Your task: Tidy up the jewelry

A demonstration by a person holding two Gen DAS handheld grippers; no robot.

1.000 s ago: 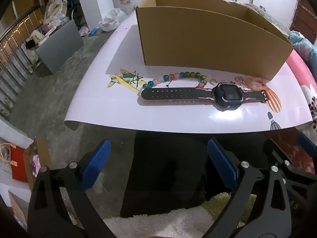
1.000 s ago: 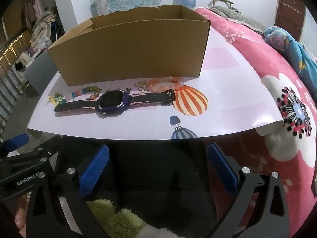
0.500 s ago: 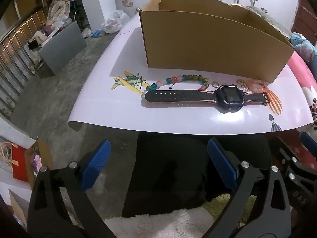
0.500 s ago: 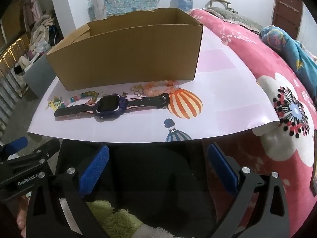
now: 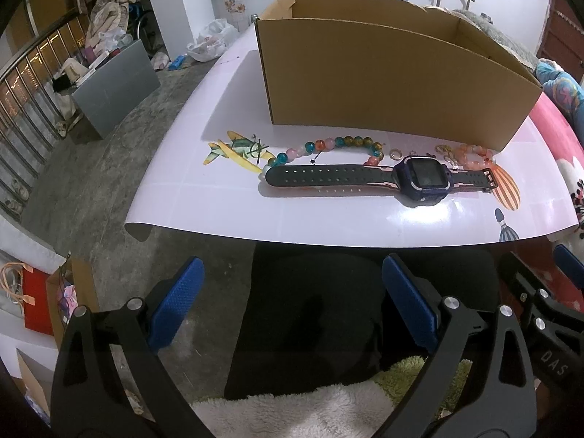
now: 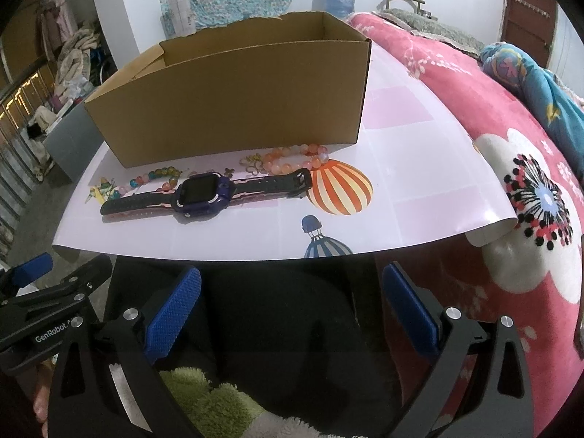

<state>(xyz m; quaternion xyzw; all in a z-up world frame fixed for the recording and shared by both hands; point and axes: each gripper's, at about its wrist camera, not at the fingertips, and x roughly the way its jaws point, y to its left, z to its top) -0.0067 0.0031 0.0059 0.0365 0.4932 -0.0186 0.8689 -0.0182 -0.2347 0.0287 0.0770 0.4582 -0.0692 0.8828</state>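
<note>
White sheeting printed with balloons and a small plane covers the bench (image 5: 219, 197), and its near edge curls down at both corners. Left of the bench lies bare concrete floor (image 5: 91, 182); on the right a pink flowered bedspread (image 6: 511, 168) butts against the sheet.

An open cardboard box (image 5: 383, 87) stands on the far half of the bench. Its front wall leaves only a narrow strip of bench before the near edge, and all the jewelry lies in that strip. A dark watch (image 5: 423, 179) lies flat with its strap stretched out parallel to the edge. Just behind the strap, between it and the box, a multicoloured bead bracelet (image 5: 328, 146) touches the strap's left end. A peach bead bracelet (image 6: 295, 158) sits near the buckle end, close to the box wall. A few small gold rings (image 5: 396, 154) lie between the two bracelets, too small to tell apart clearly.

Both tongs hang below and in front of the near edge, clear of the bench. The left tongs (image 5: 292, 303) have their blue pads wide apart and grip nothing. The right tongs (image 6: 292, 303) are likewise spread and empty. Open room stretches along the sheet's right half, past the striped balloon print.
</note>
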